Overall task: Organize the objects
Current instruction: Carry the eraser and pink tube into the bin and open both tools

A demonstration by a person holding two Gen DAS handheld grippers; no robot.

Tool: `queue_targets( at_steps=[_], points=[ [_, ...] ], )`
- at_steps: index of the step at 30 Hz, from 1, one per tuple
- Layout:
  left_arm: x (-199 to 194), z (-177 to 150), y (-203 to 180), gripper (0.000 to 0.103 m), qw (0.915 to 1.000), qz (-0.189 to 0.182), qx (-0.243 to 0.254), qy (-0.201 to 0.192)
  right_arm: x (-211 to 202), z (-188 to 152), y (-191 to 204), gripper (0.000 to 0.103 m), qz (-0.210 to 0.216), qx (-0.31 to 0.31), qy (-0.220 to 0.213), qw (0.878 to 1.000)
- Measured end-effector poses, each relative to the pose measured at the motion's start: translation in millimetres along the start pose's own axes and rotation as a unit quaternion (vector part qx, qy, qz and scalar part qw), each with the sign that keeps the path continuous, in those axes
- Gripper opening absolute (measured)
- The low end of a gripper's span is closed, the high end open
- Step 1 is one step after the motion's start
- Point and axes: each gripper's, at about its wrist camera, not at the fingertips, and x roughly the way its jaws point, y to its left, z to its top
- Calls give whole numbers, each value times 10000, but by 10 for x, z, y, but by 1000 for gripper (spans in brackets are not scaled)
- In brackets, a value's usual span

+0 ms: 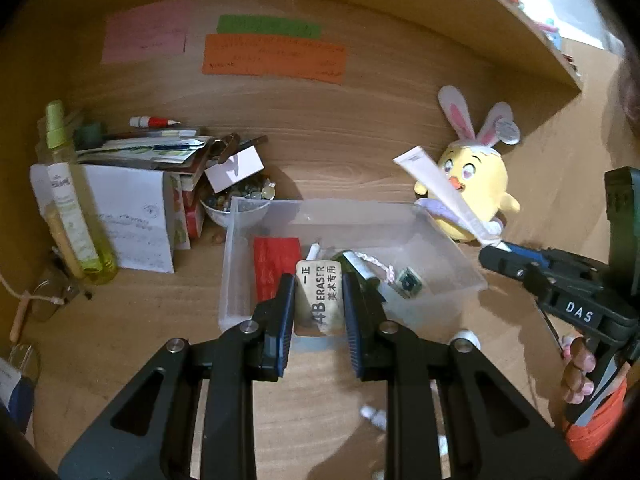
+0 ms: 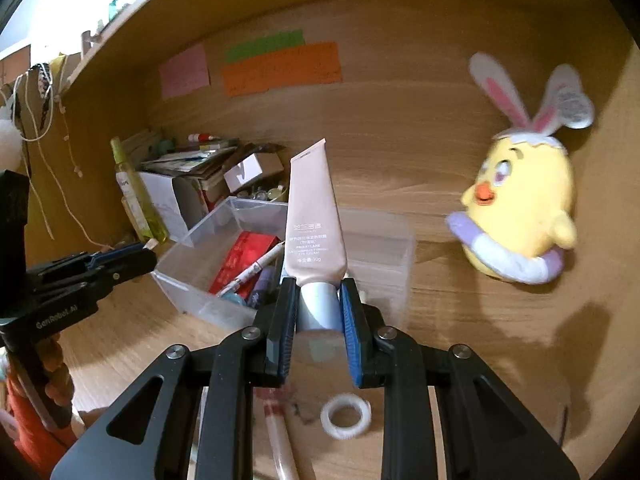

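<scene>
My left gripper (image 1: 318, 300) is shut on a beige 4B eraser (image 1: 320, 300) and holds it over the near edge of a clear plastic bin (image 1: 452, 260). The bin holds a red pack (image 1: 276, 266), a pen and small items. My right gripper (image 2: 318, 304) is shut on the silver cap of a pink cream tube (image 2: 312, 216), which points up over the bin (image 2: 188, 240). The tube (image 1: 444, 196) and the right gripper (image 1: 496, 258) also show at the right of the left wrist view. The left gripper (image 2: 140, 254) shows at the left of the right wrist view.
A yellow chick plush (image 1: 472, 192) with bunny ears stands right of the bin. A bowl of beads (image 1: 240, 200), a stack of papers and boxes (image 1: 132, 216) and a yellow-green bottle (image 1: 68, 196) stand left. A white tape roll (image 2: 346, 414) lies near me on the desk.
</scene>
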Motion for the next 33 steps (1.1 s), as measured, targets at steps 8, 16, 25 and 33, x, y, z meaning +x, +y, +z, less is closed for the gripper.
queue_targets(
  at_steps=[8, 16, 25, 33],
  points=[
    [563, 172, 13, 23, 9985, 106, 41, 529, 545, 108, -67, 20, 166, -137, 667, 9975],
    [961, 135, 13, 23, 9953, 129, 90, 955, 880, 23, -146, 20, -28, -282, 1095, 9936],
    [974, 123, -12, 25, 9955, 167, 215, 910, 977, 17, -85, 20, -209, -516, 1231, 9908],
    [694, 151, -141, 61, 9976, 235, 374, 540, 750, 21, -72, 50, -371, -527, 999, 9929]
  ],
)
